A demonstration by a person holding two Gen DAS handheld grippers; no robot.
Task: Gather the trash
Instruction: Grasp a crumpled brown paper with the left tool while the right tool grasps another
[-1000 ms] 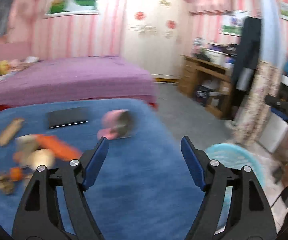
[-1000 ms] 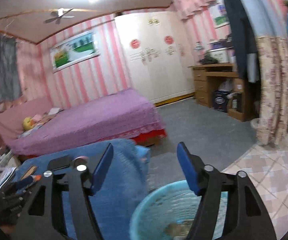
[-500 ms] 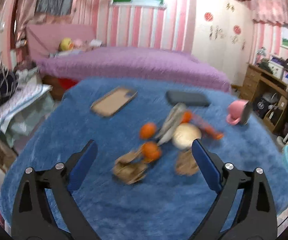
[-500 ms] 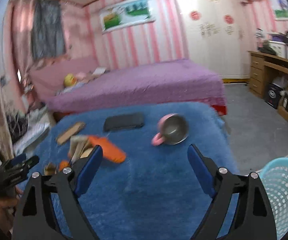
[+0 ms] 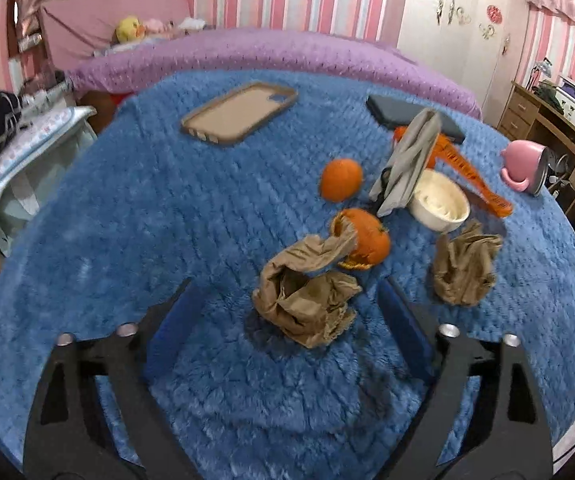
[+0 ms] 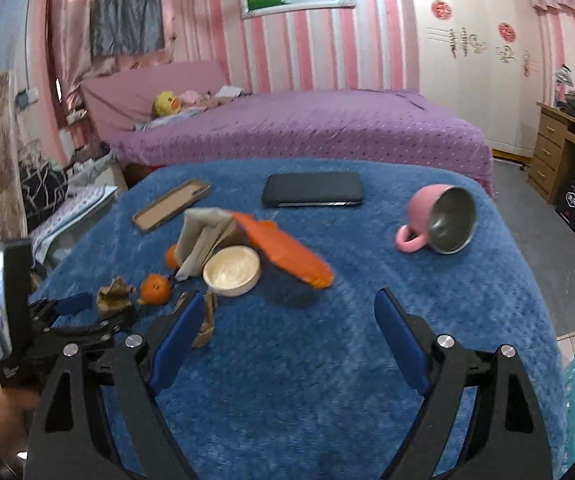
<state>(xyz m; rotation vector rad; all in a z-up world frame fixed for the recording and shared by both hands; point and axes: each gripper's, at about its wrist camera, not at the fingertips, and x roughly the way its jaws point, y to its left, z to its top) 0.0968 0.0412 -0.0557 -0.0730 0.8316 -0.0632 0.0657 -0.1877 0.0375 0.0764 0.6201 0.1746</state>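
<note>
L gripper (image 5: 283, 312) open, jaws just narrowed a bit, nothing pinched; crumpled paper (image 5: 307, 300) lies between tips, just before the peeled orange (image 5: 361, 236). I'd drop lower, center, then squeeze.

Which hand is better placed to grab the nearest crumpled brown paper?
Left. The left tongs are open with the crumpled brown paper lying right between their tips. The right tongs, also open, face bare blue blanket, with the paper off to their left.
</note>
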